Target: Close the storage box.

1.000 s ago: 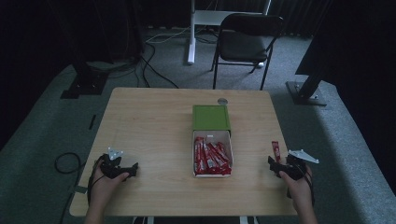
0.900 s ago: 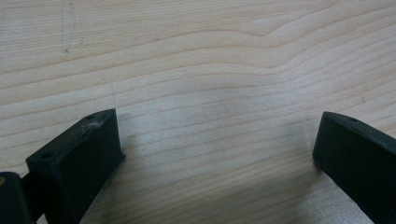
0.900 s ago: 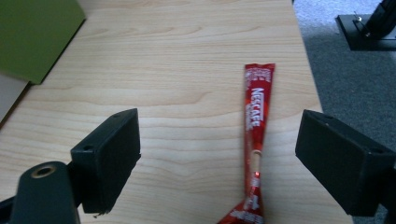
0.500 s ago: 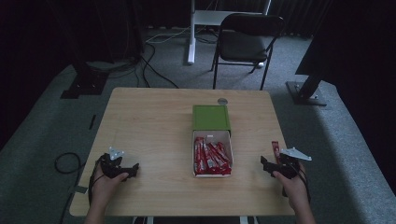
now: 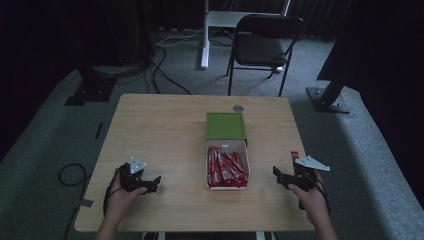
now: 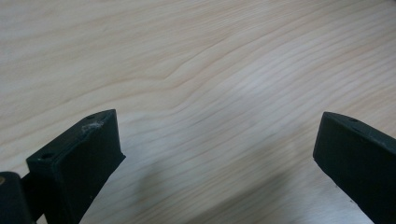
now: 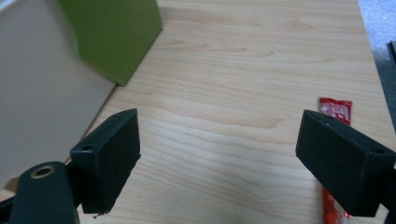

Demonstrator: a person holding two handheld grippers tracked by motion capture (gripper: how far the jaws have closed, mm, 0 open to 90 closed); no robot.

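Observation:
An open white box point(image 5: 209, 165) full of red sachets point(image 5: 227, 169) sits mid-table, its green lid point(image 5: 226, 126) folded back behind it. One loose red sachet point(image 5: 294, 156) lies near the table's right edge. My right gripper point(image 5: 279, 176) rests on the table just left of that sachet, open, its jaws pointing toward the box. In the right gripper view the gripper point(image 7: 219, 163) has bare wood between its jaws, the sachet point(image 7: 335, 110) behind its right jaw, and the box wall point(image 7: 42, 98) and green lid point(image 7: 112, 32) at left. My left gripper point(image 5: 151, 183) point(image 6: 215, 154) stands open over bare wood at front left.
A small round grey object point(image 5: 238, 108) lies at the table's far edge behind the lid. A folding chair point(image 5: 265, 45) and a white stand point(image 5: 205, 35) stand on the carpet beyond the table point(image 5: 165, 125). Cables run on the floor at left.
My right gripper has slid a little to the left, toward the box, away from the loose sachet. The left gripper has stayed put.

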